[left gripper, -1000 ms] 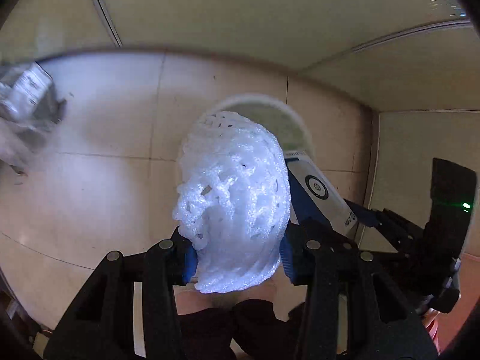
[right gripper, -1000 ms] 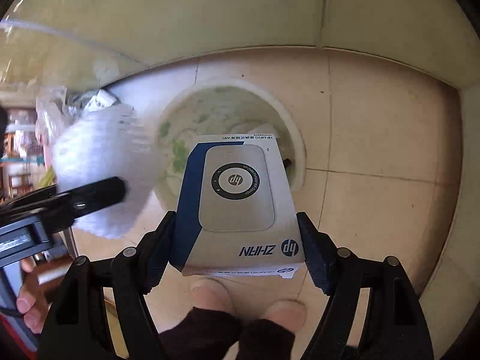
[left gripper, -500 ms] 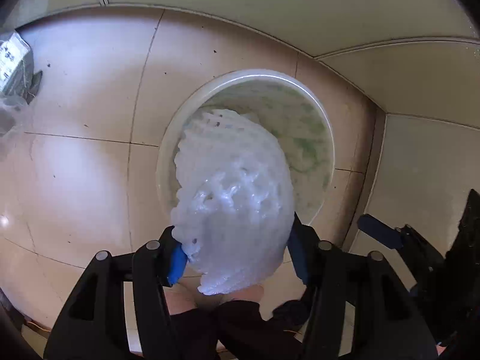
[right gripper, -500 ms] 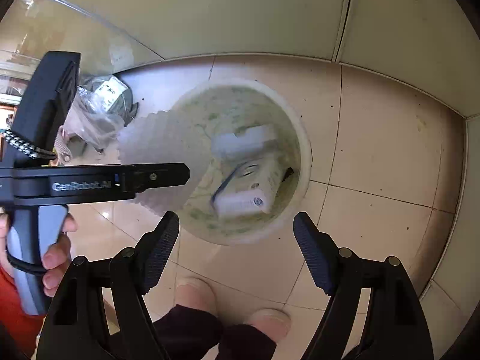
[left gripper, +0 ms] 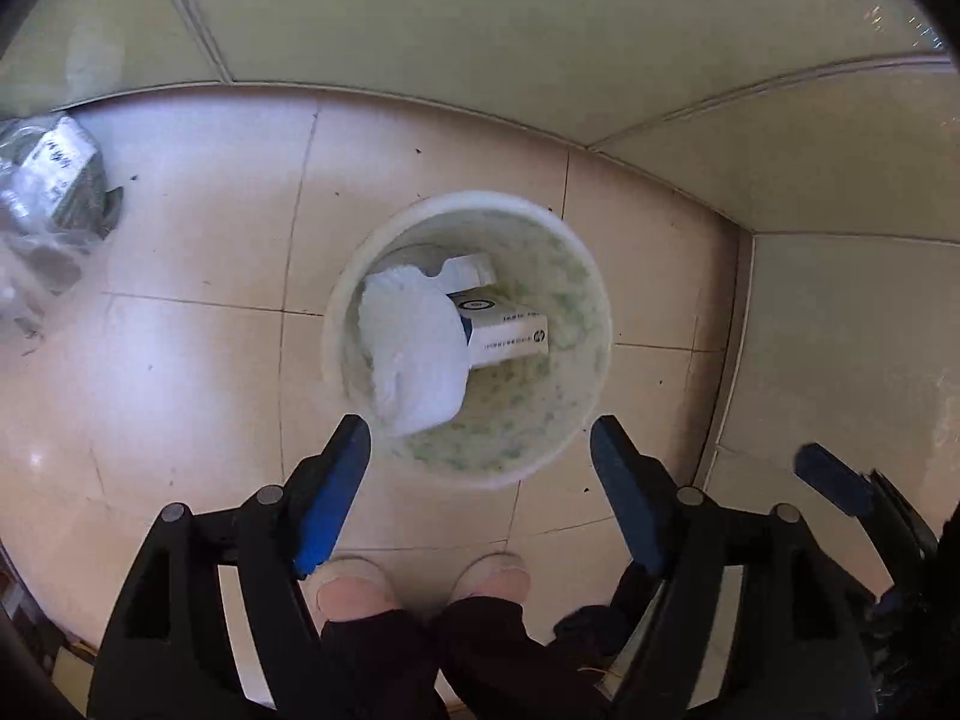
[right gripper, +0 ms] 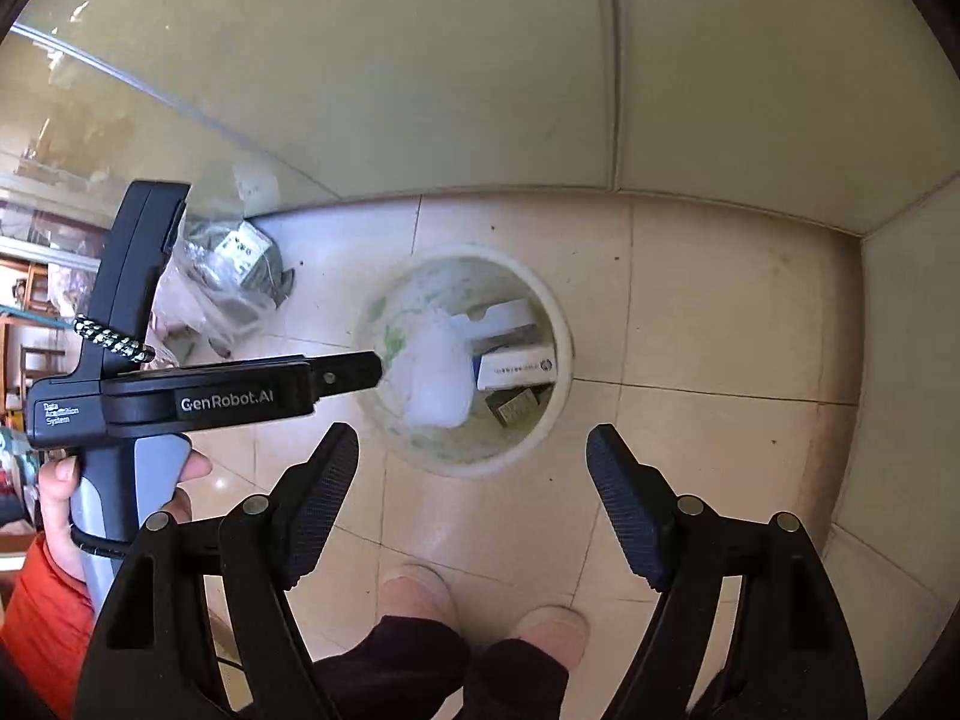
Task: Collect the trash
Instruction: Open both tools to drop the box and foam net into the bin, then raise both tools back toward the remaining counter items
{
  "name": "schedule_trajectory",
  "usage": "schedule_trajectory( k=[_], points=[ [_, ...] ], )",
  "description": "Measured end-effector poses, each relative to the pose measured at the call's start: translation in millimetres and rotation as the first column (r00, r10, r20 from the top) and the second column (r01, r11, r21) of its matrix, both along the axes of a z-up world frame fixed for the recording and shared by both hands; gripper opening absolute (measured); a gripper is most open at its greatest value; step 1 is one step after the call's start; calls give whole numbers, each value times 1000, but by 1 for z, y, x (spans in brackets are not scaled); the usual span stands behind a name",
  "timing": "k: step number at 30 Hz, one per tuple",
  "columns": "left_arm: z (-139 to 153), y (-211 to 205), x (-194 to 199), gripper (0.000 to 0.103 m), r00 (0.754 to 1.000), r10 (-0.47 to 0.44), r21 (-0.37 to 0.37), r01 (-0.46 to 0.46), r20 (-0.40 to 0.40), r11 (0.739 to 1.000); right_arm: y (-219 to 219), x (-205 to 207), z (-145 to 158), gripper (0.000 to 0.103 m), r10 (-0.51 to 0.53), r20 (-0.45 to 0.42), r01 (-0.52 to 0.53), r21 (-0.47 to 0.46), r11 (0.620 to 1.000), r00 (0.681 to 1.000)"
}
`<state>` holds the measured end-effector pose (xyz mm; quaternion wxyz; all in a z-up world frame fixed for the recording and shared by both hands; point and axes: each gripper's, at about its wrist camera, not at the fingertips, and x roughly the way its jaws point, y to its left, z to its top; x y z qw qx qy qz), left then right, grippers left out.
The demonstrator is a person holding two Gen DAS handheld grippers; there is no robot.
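A white round bin (left gripper: 591, 408) stands on the tiled floor, also in the right wrist view (right gripper: 555, 420). Inside lie a white foam net (left gripper: 420, 354), shown too in the right wrist view (right gripper: 435, 372), and a white and blue box (left gripper: 510, 330), shown too in the right wrist view (right gripper: 519, 366). My left gripper (left gripper: 480, 462) is open and empty above the bin's near rim. My right gripper (right gripper: 474, 468) is open and empty, just right of the left gripper, whose body (right gripper: 228, 396) shows from the side.
A crumpled clear plastic bag with a grey packet (left gripper: 48, 192) lies on the floor to the left, also in the right wrist view (right gripper: 234, 264). Walls meet in a corner behind and right of the bin. The person's two feet (left gripper: 420, 588) stand just before the bin.
The right gripper opened and the box fell into the bin. Then the left gripper opened and the foam net fell in beside it. Both grippers have risen.
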<state>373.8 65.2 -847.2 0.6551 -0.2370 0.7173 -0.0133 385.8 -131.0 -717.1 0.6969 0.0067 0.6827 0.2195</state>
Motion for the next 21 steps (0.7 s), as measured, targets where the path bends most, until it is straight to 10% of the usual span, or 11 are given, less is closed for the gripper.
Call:
schedule_trajectory(
  k=[8,21],
  points=[
    [130,13,-22,75,996,18,85,-25,83,996,-10,1,111,76,-39,55,39,3,999,998],
    [469,31,-58,75,917,9,168,-82,398,982,-1,-17,395,76,-99,297,70,109,992,950]
  ],
)
